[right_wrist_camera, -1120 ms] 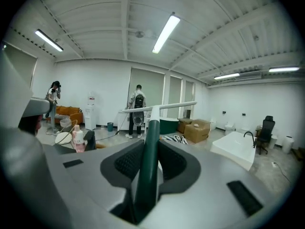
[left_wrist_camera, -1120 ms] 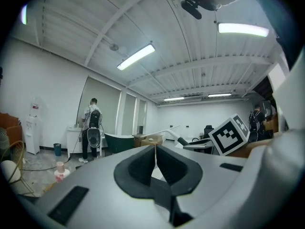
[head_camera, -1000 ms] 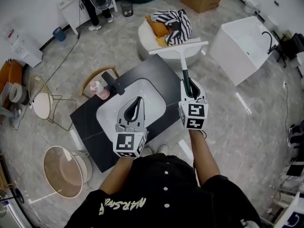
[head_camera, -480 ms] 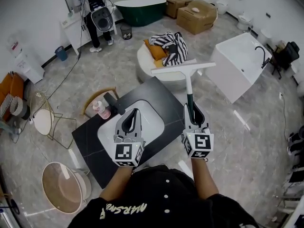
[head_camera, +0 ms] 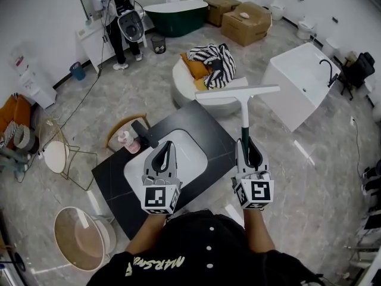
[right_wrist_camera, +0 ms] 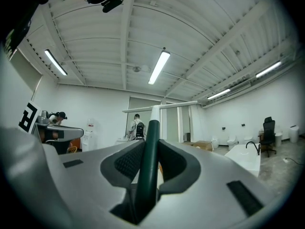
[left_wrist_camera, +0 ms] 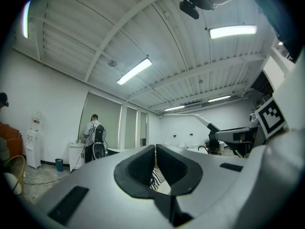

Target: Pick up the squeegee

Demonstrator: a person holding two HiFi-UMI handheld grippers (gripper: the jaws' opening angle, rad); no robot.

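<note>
While the squeegee [head_camera: 243,109] hangs in the air, the best plan is a tight, steady hold so the long tool does not tip. From the head view, the right gripper [head_camera: 248,143], just right of the middle, is clamped on the dark green handle [head_camera: 244,133]; the white blade [head_camera: 238,94] sticks out toward the top of the frame, above the far edge of the black counter [head_camera: 202,109] and touching nothing. The left gripper [head_camera: 166,146], left of the middle, hangs over the white basin [head_camera: 189,155], well apart from the squeegee. From the left gripper view, its two jaws are pressed together with nothing between them; only the room shows past them. From the right gripper view, the green handle runs up the middle of the frame between the two pads, and both pads press on it; the blade lies across the top of the handle, nearly flat. I think the pick-up is as good as done. The grip sits low on the handle, far from the blade, so the blade end may want to droop; a firm squeeze and slow moves should stop that, and the empty left gripper should stay out of the blade's way.
</note>
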